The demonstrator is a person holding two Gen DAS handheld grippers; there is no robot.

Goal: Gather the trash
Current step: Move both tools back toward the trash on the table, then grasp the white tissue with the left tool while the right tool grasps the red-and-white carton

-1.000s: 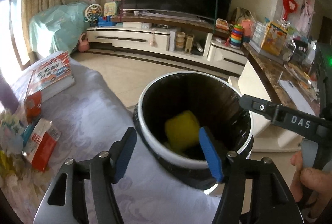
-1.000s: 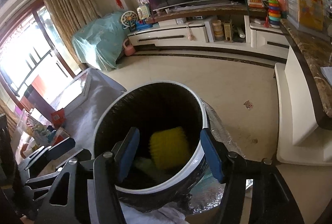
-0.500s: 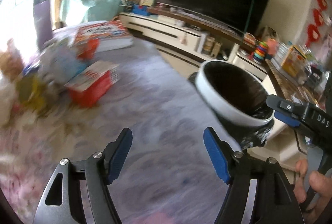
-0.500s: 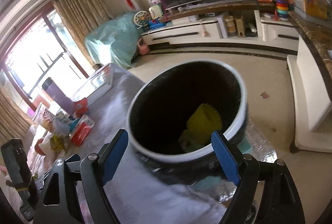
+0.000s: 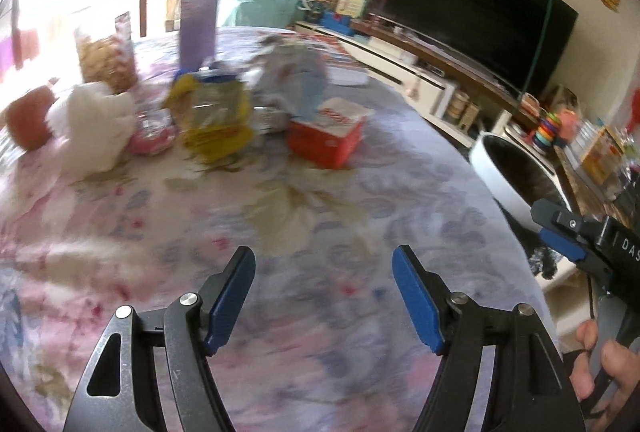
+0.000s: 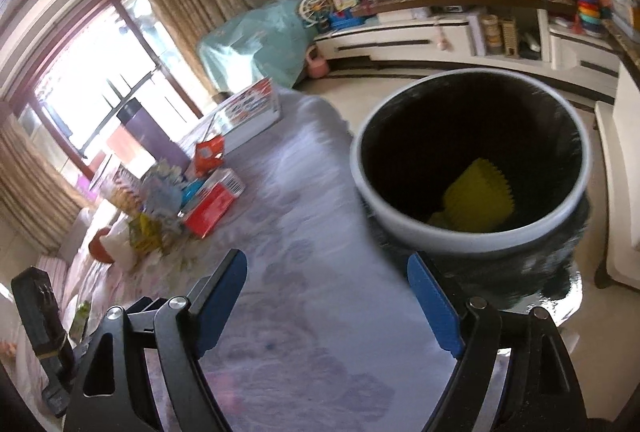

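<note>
A white-rimmed trash bin (image 6: 568, 207) with a black liner stands beside the table and holds a yellow ridged item (image 6: 478, 197); the bin also shows in the left wrist view (image 5: 494, 183). Trash lies in a pile on the floral tablecloth: a yellow wrapper (image 5: 214, 119), a red and white box (image 5: 328, 135), a crumpled white tissue (image 5: 90, 129) and a pale blue bag (image 5: 296, 83). My left gripper (image 5: 324, 296) is open and empty above the cloth, facing the pile. My right gripper (image 6: 326, 296) is open and empty at the table edge next to the bin.
A purple flask (image 5: 198, 25), a snack jar (image 5: 106, 61) and a red round thing (image 5: 28, 113) stand behind the pile. A picture book (image 6: 244, 115) lies at the table's far end. A TV (image 5: 472, 11) on a low cabinet lines the wall.
My left gripper has swung left from over the bin to face the pile on the table. My right gripper has drawn back from the bin and turned left. Both stay open.
</note>
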